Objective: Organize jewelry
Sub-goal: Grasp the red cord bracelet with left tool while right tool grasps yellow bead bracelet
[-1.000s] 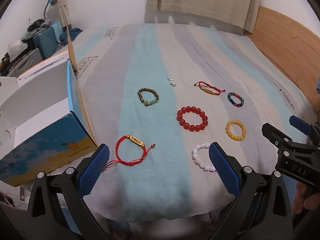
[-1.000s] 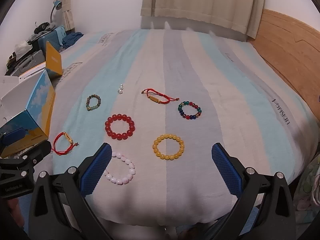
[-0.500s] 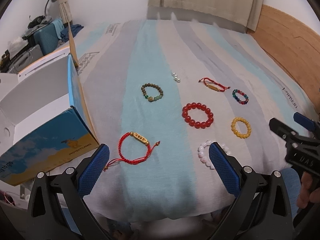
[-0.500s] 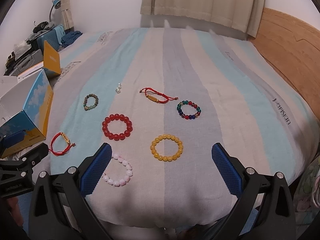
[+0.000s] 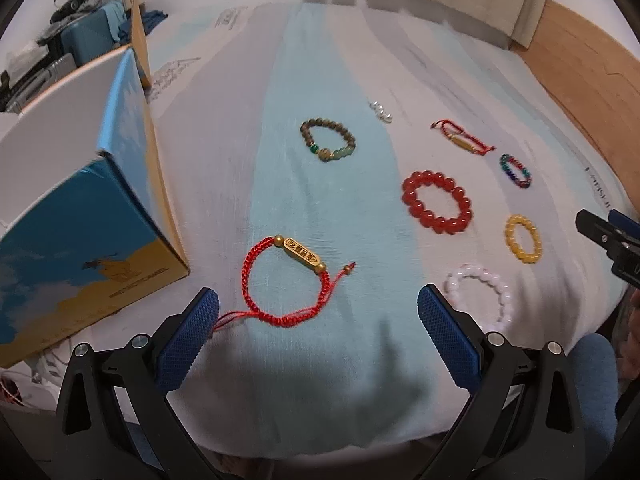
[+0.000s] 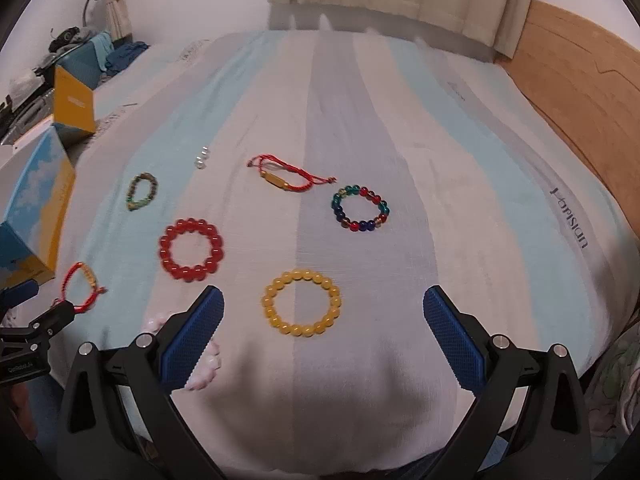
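Honestly the red cord bracelet (image 5: 286,280) lying on the bed (image 5: 328,380) right in front of the wide-open left hand-held gripper (image 5: 318,334) looks light and floppy, so I'd pinch its stiff gold bar; right hand-held gripper (image 6: 322,334) is wide open too.

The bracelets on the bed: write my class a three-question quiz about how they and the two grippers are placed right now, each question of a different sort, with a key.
1. True or false: the left gripper is shut on the red cord bracelet.
2. Multiple choice: which bracelet lies between the right gripper's open jaws in its own view? A. the big red bead bracelet B. the yellow bead bracelet C. the multicolour bead bracelet
3. Fill in: the blue and yellow box stands at the bed's ____ side in both views.

Key: 1 false; 2 B; 3 left.
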